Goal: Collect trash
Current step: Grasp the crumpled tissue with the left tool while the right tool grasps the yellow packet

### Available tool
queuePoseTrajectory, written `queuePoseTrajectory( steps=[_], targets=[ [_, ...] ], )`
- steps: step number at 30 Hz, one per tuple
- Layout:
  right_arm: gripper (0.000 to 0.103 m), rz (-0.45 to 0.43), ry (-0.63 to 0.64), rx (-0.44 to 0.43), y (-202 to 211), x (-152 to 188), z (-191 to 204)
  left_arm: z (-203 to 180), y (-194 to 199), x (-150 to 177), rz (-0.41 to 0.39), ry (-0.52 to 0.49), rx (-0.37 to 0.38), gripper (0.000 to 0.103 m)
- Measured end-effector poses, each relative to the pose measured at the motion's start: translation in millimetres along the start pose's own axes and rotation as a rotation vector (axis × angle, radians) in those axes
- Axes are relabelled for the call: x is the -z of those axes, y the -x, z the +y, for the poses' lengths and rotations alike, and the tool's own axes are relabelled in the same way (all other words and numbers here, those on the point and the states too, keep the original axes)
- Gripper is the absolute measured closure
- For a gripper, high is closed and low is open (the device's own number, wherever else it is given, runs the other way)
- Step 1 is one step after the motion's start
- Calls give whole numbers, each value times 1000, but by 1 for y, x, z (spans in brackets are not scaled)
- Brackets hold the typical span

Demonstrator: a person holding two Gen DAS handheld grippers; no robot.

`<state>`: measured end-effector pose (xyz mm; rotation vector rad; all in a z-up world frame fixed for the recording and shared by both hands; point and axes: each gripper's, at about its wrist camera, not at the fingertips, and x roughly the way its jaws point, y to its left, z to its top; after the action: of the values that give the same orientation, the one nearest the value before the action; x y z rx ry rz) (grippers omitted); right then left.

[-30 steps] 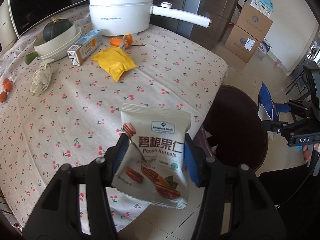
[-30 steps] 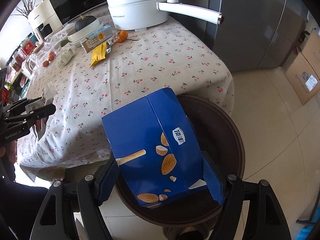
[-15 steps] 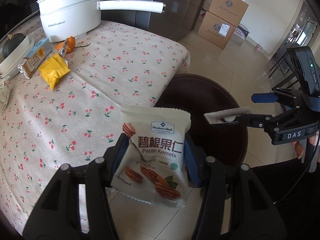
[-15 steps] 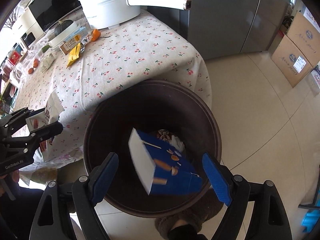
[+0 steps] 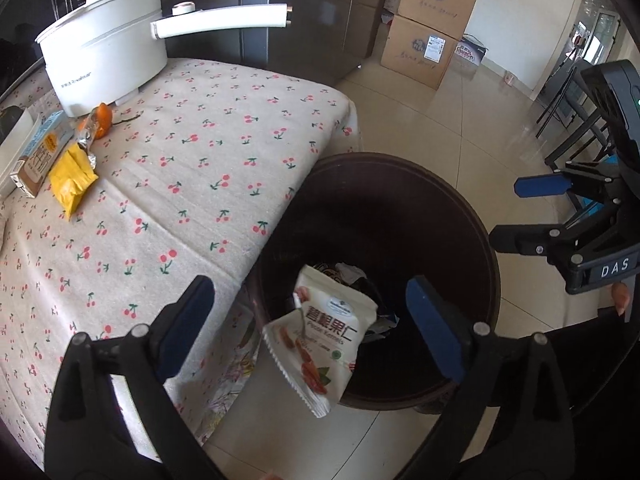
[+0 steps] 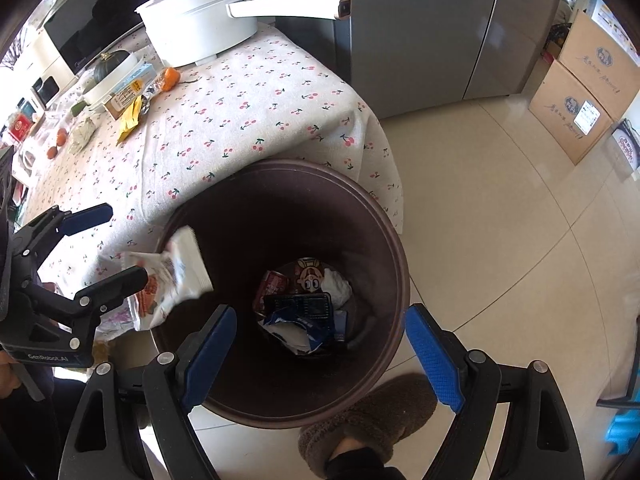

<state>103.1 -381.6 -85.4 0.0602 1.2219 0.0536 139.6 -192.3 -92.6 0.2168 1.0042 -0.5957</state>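
A dark brown trash bin [image 5: 472,216] [image 6: 384,232] stands on the floor at the table's corner. My left gripper [image 5: 312,320] is open above its near rim. The white pecan kernels packet [image 5: 320,336] is loose between and below its fingers, falling at the bin's edge; it also shows in the right wrist view [image 6: 168,280]. My right gripper [image 6: 320,344] is open and empty over the bin. The blue snack box [image 6: 304,316] lies among wrappers at the bin's bottom. A yellow wrapper [image 5: 72,180], a carton [image 5: 40,152] and a foil wrapper [image 5: 86,136] lie on the table.
The table with cherry-print cloth [image 5: 192,168] holds a white long-handled pot [image 5: 108,68] and an orange fruit [image 5: 102,126]. Cardboard boxes [image 5: 428,40] and a grey fridge [image 6: 440,28] stand behind. A furry slipper [image 6: 368,416] is by the bin.
My left gripper moved over the bin and opened, letting the pecan packet drop. My right gripper let go of the blue box, which now lies in the bin.
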Motion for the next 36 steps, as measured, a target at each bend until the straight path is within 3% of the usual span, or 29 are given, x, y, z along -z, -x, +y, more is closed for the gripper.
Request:
queuePoseTrajectory(
  steps=[12,19,36],
  targets=[
    [15,-5,-5,5,1,-2,1,23,13,4,-13,51,-61,0],
    [15,-14,24,9,4,-13,20,59,33,12,-24,131,-118,0],
    [15,-92,146,-77,-2,-81,152,200,104,59,-76,411,-331,0]
  ],
)
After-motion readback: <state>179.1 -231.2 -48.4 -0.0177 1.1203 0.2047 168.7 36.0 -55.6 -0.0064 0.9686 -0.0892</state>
